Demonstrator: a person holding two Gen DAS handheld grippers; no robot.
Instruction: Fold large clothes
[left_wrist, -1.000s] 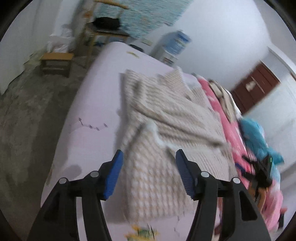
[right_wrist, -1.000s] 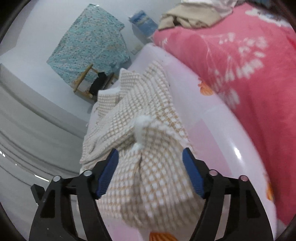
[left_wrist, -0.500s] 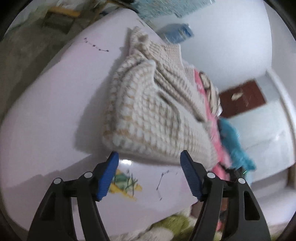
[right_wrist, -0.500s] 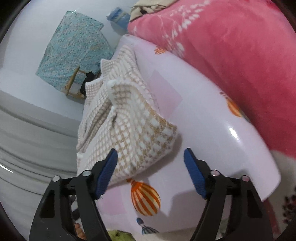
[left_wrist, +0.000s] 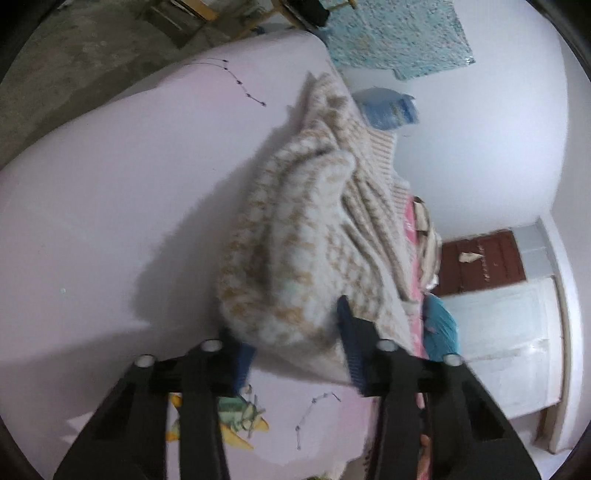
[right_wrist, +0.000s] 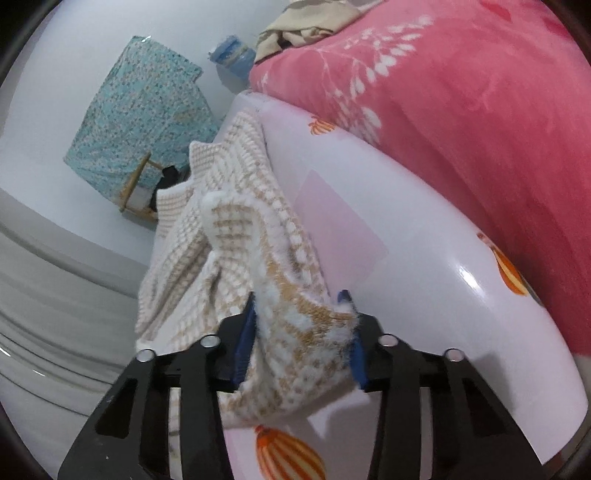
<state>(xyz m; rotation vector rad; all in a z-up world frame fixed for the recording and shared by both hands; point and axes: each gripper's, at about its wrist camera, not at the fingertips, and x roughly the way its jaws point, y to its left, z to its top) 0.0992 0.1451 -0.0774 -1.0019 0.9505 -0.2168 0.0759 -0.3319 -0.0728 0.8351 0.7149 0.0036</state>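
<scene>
A cream and tan checked knit garment (left_wrist: 306, 229) lies bunched on the pale lilac bed sheet (left_wrist: 110, 221). My left gripper (left_wrist: 295, 347) is at its near folded edge. The jaws are closing, and the thick fold sits squeezed between the blue pads (left_wrist: 351, 343). In the right wrist view the same garment (right_wrist: 229, 229) runs away toward the far bed edge. My right gripper (right_wrist: 299, 339) is closing too, and its pads (right_wrist: 245, 343) pinch a fuzzy near corner that lifts slightly off the sheet (right_wrist: 424, 295).
A pink flowered blanket (right_wrist: 461, 110) covers the bed to the right, with beige clothes (right_wrist: 306, 22) piled at its far end. A teal garment (left_wrist: 439, 328) lies near a brown door (left_wrist: 480, 258). Beyond the bed are a blue water jug (left_wrist: 388, 107), a teal patterned cloth (right_wrist: 136, 122) and a wooden chair (right_wrist: 136, 192).
Both grippers sank to the garment's near edge. Their jaws, wide apart before, have narrowed onto the fabric. The left view has rolled.
</scene>
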